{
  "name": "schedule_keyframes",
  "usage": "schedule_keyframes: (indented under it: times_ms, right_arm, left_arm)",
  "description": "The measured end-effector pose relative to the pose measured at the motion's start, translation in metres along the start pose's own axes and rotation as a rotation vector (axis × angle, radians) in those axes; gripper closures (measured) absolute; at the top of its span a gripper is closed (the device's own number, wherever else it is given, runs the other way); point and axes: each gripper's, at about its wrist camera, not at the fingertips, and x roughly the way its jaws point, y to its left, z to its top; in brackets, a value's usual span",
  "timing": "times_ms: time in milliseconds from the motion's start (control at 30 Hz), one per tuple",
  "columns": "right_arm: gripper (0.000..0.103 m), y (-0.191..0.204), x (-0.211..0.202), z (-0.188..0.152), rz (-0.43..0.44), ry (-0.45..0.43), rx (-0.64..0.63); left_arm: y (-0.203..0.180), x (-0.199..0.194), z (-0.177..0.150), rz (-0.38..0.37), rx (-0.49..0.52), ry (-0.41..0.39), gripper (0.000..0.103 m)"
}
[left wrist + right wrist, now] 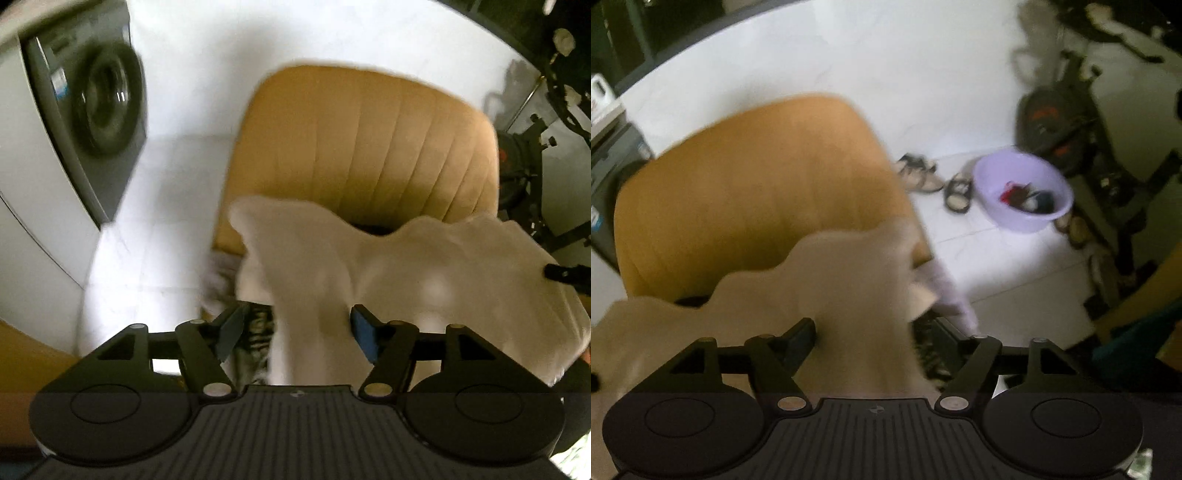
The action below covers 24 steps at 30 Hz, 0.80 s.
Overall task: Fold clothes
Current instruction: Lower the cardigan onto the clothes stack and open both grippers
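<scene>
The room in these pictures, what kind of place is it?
Probably a laundry corner at home. There is a grey front-loading washing machine, a round lilac plastic basin with small things in it on the white tiled floor, and a cream garment over a tan padded chair.
</scene>
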Motion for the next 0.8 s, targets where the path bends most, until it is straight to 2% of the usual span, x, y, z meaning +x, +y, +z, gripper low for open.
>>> schedule_keyframes:
  times_ms: [67,100,200,233,300,400,433,567,633,700,800]
  right_arm:
    - [0.028,-0.001,-0.023,-0.005,-0.011,-0.039,-0.021]
    - [0.023,0.002,-0.031,-0.011,-0.006,-0.045,-0.054]
    - [0.018,0.005,-0.038,-0.030,-0.011,-0.025,-0.123]
    - [0.018,0.000,-0.032,-0.035,-0.028,-0.004,-0.108]
    - [0.017,-0.011,-0.019,-0.041,-0.060,0.030,-0.051]
    - [0.015,-0.031,-0.002,-0.051,-0.035,0.066,0.051]
    - [0.015,-0.031,-0.001,-0.052,-0.032,0.065,0.048]
    - [0.014,-0.028,-0.006,-0.046,-0.026,0.077,0.030]
    - [0.011,-0.031,-0.010,-0.043,-0.018,0.082,0.034]
    - [0.001,-0.029,-0.020,-0.042,-0.028,0.094,0.019]
    - [0.001,-0.026,-0.043,-0.042,0.018,0.100,-0.018]
  left_arm:
    - [-0.010,-0.019,-0.009,0.025,0.071,-0.044,0.028]
    - [-0.016,-0.024,-0.014,0.038,0.109,-0.056,0.021]
    - [-0.033,-0.011,-0.035,0.064,0.189,0.006,0.019]
    - [-0.036,-0.005,-0.042,0.065,0.182,0.031,0.019]
    - [-0.030,0.006,-0.051,0.050,0.094,0.067,0.017]
    - [-0.016,0.018,-0.057,0.031,-0.030,0.100,0.010]
    - [-0.014,0.018,-0.057,0.034,-0.049,0.102,0.009]
    - [-0.019,0.010,-0.055,0.069,-0.040,0.099,0.008]
    - [-0.027,0.001,-0.056,0.086,-0.047,0.089,0.008]
    - [-0.035,-0.008,-0.061,0.082,-0.049,0.071,0.008]
    - [-0.052,-0.023,-0.072,0.066,-0.048,0.054,0.008]
